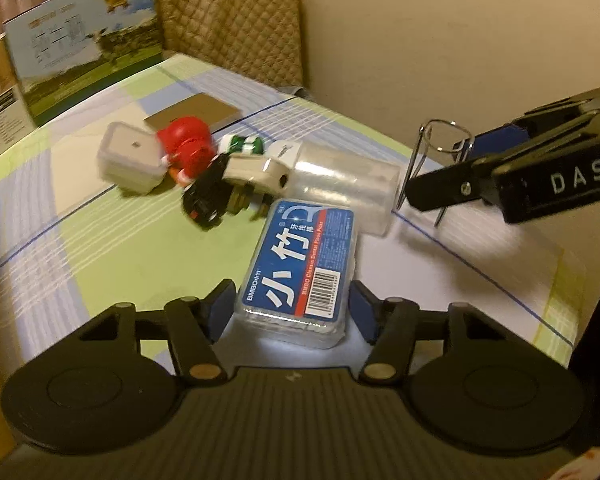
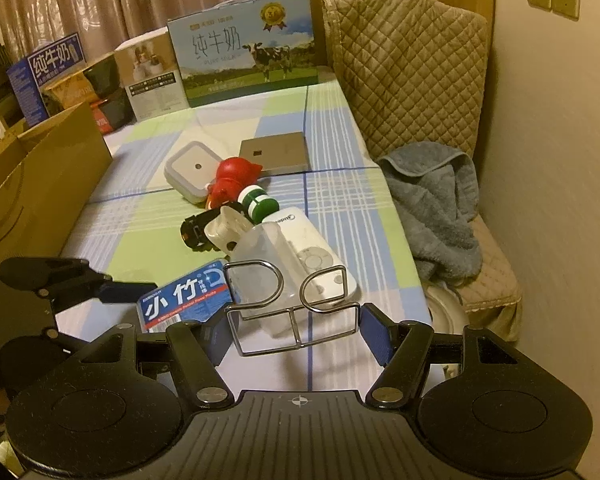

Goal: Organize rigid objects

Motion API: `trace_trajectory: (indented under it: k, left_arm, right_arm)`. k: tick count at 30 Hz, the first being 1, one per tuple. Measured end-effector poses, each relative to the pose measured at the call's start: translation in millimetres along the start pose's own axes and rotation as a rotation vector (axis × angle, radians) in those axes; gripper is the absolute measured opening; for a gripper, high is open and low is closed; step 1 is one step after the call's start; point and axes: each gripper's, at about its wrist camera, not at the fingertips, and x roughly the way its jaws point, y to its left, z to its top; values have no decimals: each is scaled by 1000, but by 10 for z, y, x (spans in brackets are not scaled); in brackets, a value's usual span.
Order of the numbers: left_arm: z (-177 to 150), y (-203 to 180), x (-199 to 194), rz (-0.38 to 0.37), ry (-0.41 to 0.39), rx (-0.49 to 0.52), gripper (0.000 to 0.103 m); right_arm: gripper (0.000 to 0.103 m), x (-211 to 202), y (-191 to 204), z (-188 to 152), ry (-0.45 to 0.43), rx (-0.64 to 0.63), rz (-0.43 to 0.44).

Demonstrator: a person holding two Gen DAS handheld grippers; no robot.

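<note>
A counter under a checked cloth of pale green, blue and white stands in a dim room, with printed milk cartons along its far edge, a quilted chair cover beside it and a grey towel slumped on the seat. The rigid things lie heaped near the middle, probably gathered there for sorting: a square white lidded tub, a glossy red toy figure, a green-and-white capped bottle, a small black toy car, a cream plug adapter, a white remote and a clear plastic roll; a flat brown card lies apart behind them. The left hand-held gripper has its blue pads either side of the near end of a clear hard-plastic floss-pick box with a blue label, roughly half open; the pads look to be at its sides, but I cannot tell whether they press on it. The box lies flat at the front of the heap, touching the roll. The right hand-held gripper brackets a thin chrome wire rack with two looped tops, its left pad at the frame's edge, the right pad seemingly just clear; whether it grips I cannot tell. The rack's slim, springy wire would need a square pinch, the slick box a firm one.
</note>
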Motion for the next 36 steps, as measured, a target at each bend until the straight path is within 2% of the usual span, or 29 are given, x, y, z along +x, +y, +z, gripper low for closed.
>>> trace_trajectory:
  k: [5,8,16,19,26,36]
  left_arm:
    - [-166,7,-192,57,24,-60,57]
    - [-242,-3,-259,75,22,-59,58]
    - [-224,-30,-203,71,3,-3,61]
    - [-239,-14,-179,68,10,-30,58]
    - [-298,13,-251,81,19,-77,54]
    - [-238,165,-671,120,-14,-148,53]
  right_arm:
    - [63,-30,74,19,-3,-7,-5]
    - [63,-58,121,31,-7,-6,0]
    - [63,-142,232,119,-34,4,17]
    - [63,-164,276,169,-43,25,39]
    - [63,-161,432,232,-54,-7,21]
    - [63,-281,562,325,-75,-34,15]
